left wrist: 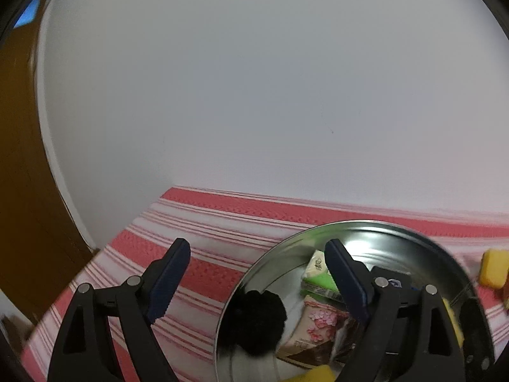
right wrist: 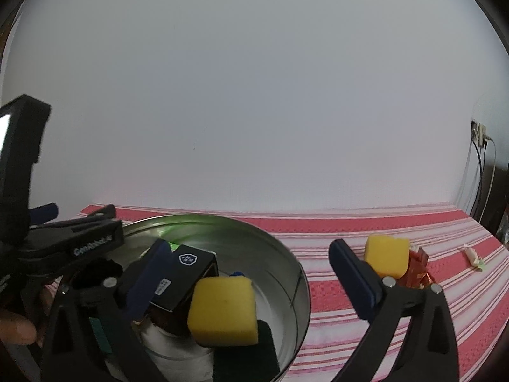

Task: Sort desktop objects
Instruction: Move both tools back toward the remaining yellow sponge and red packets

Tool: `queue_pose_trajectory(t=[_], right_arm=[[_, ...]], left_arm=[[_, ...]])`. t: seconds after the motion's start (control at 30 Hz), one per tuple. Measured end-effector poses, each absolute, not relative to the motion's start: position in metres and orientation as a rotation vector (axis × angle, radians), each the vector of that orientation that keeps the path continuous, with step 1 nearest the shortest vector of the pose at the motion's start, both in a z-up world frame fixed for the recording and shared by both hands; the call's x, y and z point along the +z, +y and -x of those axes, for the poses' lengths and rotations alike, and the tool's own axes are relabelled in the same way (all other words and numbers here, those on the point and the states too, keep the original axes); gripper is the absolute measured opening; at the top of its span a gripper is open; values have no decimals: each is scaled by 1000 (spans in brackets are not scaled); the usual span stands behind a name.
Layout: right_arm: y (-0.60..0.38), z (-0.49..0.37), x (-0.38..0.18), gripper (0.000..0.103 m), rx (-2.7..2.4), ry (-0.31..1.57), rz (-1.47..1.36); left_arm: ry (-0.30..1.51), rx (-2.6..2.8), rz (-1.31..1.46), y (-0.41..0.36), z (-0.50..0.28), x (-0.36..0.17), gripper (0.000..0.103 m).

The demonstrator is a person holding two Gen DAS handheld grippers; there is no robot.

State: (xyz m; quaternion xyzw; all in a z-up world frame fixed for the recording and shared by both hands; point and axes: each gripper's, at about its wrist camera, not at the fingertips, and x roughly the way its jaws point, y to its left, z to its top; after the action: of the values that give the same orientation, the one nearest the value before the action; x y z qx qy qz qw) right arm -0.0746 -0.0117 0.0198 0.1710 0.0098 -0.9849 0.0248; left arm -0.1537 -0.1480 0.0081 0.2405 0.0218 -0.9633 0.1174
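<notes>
A round metal tin (left wrist: 286,242) sits on a red and white striped cloth (left wrist: 203,222). In it lie a black fluffy thing (left wrist: 254,321), a green packet (left wrist: 318,273), a pink flowered packet (left wrist: 318,324), a black box (right wrist: 187,273) and a yellow sponge (right wrist: 222,310). My left gripper (left wrist: 257,243) is open and empty, its right finger over the tin and its left finger over the cloth. My right gripper (right wrist: 249,245) is open and empty, straddling the tin's right rim (right wrist: 286,254). A second yellow sponge (right wrist: 386,256) rests against a red packet (right wrist: 418,270) on the cloth.
A small wrapped sweet (right wrist: 474,258) lies near the cloth's right edge. A white wall (right wrist: 254,95) stands directly behind the table, with a socket and cables (right wrist: 480,137) at right. A brown door (left wrist: 19,159) is at left. A person's hand (right wrist: 16,321) shows at lower left.
</notes>
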Motion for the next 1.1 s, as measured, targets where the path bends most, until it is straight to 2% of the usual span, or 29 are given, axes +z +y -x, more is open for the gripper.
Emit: queue_pose_trajectory(t=[0.1, 0.3, 0.6, 1.1], right_arm=[[-12, 71, 20, 103, -3055, 44, -496], [-9, 65, 20, 103, -3089, 68, -420], [10, 56, 15, 103, -3138, 56, -395], [78, 34, 12, 103, -3276, 127, -424]], left_arm=[[126, -2833, -662, -151, 143, 8, 88], [91, -2792, -472, -147, 112, 9, 88], [218, -2783, -497, -152, 86, -6, 88], [119, -2809, -535, -115, 64, -23, 88]])
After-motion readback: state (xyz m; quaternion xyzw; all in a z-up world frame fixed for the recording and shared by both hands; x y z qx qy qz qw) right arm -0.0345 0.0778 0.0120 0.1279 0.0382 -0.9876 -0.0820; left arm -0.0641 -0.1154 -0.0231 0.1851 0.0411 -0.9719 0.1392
